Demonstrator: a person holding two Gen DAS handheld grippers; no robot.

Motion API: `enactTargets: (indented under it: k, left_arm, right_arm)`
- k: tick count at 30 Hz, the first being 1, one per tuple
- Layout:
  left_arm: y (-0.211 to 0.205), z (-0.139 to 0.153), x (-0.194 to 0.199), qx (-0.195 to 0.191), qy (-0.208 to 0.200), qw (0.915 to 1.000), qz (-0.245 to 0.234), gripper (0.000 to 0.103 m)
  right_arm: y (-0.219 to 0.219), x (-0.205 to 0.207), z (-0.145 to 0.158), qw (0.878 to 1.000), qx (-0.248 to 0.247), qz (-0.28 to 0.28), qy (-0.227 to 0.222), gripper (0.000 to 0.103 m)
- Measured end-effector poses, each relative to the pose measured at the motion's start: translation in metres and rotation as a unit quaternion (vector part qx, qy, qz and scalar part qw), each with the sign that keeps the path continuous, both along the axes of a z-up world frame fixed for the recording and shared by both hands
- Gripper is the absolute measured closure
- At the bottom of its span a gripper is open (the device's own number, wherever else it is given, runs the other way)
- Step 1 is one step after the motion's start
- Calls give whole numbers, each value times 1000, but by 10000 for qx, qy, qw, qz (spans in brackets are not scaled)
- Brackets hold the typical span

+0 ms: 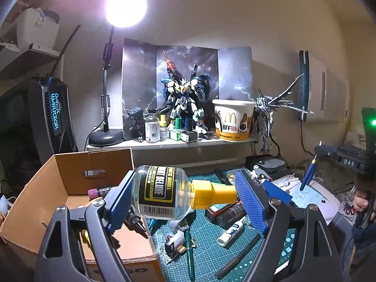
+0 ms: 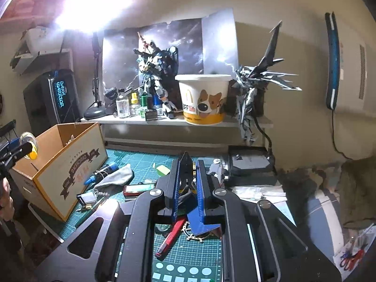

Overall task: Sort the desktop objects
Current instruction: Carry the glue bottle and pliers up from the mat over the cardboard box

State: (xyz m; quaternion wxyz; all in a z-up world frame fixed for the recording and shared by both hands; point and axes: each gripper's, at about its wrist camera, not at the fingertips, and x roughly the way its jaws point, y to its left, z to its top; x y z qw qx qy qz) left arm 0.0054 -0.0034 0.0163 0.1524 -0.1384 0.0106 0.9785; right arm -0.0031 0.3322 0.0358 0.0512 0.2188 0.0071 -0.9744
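A clear glass bottle (image 1: 162,191) with a yellow cap (image 1: 215,193) was held crosswise in the left gripper (image 1: 185,199), its base pressed against one blue pad and its cap tip against the other, so that it was clamped end to end above the near edge of the cardboard box (image 1: 70,183) and the green cutting mat (image 1: 211,246). The right gripper (image 2: 189,183) was closed on a pair of black nippers (image 2: 186,164), whose pointed head stood up between the two narrow-set pads. A slip was judged the main risk: the bottle was gripped only at its two ends, on smooth glass and a tapering cap, and a small tilt or loosening could let it roll out and fall onto the pens (image 1: 189,246) and the white tube (image 1: 231,231) crowded on the mat, or onto the box rim rather than inside. If the cap were loose, liquid could be spilled. The nippers, held by the head, could pivot between the pads. Much could not be made out. The box's interior was largely blocked by the left gripper, only a pink-capped item (image 1: 101,191) being seen inside. The nippers' handles were hidden behind the right gripper's body, and the items under it were cut off. The lamp (image 1: 125,7) washed out the upper left of the right wrist view.
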Motion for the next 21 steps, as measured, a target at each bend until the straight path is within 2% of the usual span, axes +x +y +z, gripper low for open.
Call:
enactTargets:
  k: [9, 14, 21]
  left_arm:
    - [-23, 14, 15, 113, 163, 9996, 223, 20]
    - [-41, 14, 18, -84, 165, 9974, 690, 20]
    - [-82, 9, 23, -87, -24, 9911, 1325, 20]
  right_arm:
    - [-26, -7, 0, 9992, 45, 387, -4, 91]
    - [-44, -16, -1, 9978, 45, 668, -20, 91]
    - [-82, -35, -4, 9932, 51, 1159, -49, 91]
